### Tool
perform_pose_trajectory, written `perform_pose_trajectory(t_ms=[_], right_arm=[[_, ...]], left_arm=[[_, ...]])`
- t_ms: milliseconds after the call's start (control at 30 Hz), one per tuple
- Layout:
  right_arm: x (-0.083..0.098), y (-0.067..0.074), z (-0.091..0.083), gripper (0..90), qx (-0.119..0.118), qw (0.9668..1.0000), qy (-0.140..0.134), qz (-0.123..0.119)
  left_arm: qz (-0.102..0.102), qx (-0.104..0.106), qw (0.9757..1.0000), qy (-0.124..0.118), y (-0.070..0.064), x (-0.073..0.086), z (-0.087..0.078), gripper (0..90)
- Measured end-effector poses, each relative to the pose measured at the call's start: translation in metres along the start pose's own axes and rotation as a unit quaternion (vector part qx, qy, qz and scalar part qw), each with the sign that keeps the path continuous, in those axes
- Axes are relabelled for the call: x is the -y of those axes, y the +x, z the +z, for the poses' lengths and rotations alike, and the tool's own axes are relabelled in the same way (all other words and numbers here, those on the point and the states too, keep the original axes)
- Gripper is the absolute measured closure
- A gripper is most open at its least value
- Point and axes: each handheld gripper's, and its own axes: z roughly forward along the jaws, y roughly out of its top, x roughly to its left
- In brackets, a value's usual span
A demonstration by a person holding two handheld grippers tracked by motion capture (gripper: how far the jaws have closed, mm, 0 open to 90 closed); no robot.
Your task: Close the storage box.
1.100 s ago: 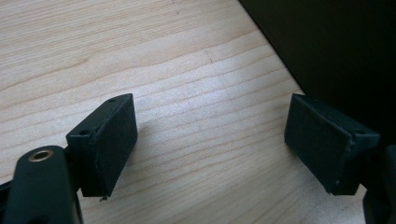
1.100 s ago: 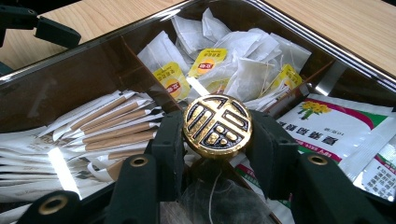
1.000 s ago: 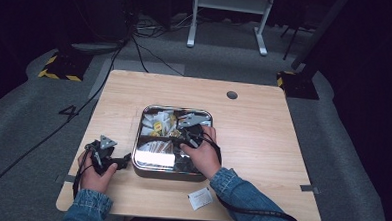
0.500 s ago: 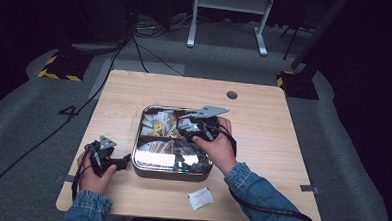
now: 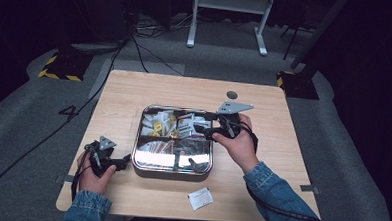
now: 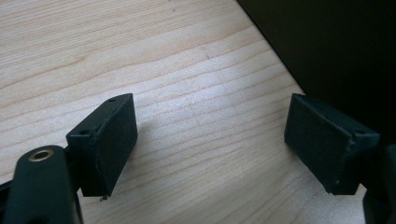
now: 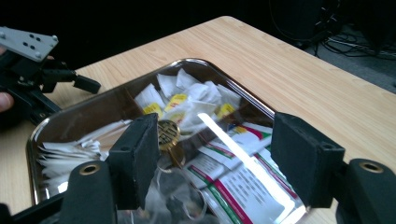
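A shiny metal tray (image 5: pixel 171 172) with several compartments stands mid-table. It holds white and yellow sachets (image 5: pixel 159 123), red-and-green printed packets (image 7: pixel 243 179) and a small brass knob (image 7: pixel 167 132) at its centre. My right gripper (image 5: pixel 203 128) hovers above the tray's far right compartment and points left. Its jaws (image 7: pixel 215 154) have just been opening and stand open with nothing between them. My left gripper (image 5: pixel 125 160) rests on the wood just left of the tray, open, with only bare table between its pads (image 6: pixel 112 140).
A white sachet (image 5: pixel 200 198) lies on the table near the front edge, below the tray's right corner. A round hole (image 5: pixel 231 94) sits in the tabletop at the far right. Cables and stand legs lie on the floor beyond the table.
My right gripper has lifted out of the tray's front part and moved away to the right, and its jaws have gone from shut to open. The left gripper has stayed put.
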Motion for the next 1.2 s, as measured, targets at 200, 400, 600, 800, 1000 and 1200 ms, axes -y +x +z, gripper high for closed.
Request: perform_pose_trajectory(t_ms=[200,400,600,800,1000,1200], right_arm=[[0.012,-0.011,-0.019,33.6,0.015,0.9999,0.006,0.004],[0.025,-0.026,-0.037,33.5,0.034,0.9992,0.011,0.015],[0.034,-0.039,-0.054,33.1,0.048,0.9985,0.014,0.021],[0.047,-0.048,-0.063,33.0,0.057,0.9979,0.017,0.027],[0.063,-0.055,-0.071,32.7,0.063,0.9970,0.015,0.042],[0.078,-0.065,-0.082,32.2,0.079,0.9951,0.016,0.057]], left_arm=[[0.000,0.001,1.0000,0.000,0.000,0.000,0.000,17.6],[0.001,0.002,1.0000,0.000,0.000,0.000,0.000,17.6],[0.001,0.001,1.0000,-0.001,-0.001,0.002,-0.001,17.7],[0.002,0.001,1.0000,-0.001,-0.002,0.006,-0.005,17.7],[0.002,0.002,1.0000,-0.001,-0.002,0.007,-0.007,17.7],[0.001,0.002,1.0000,-0.001,-0.002,0.008,-0.007,17.7]])
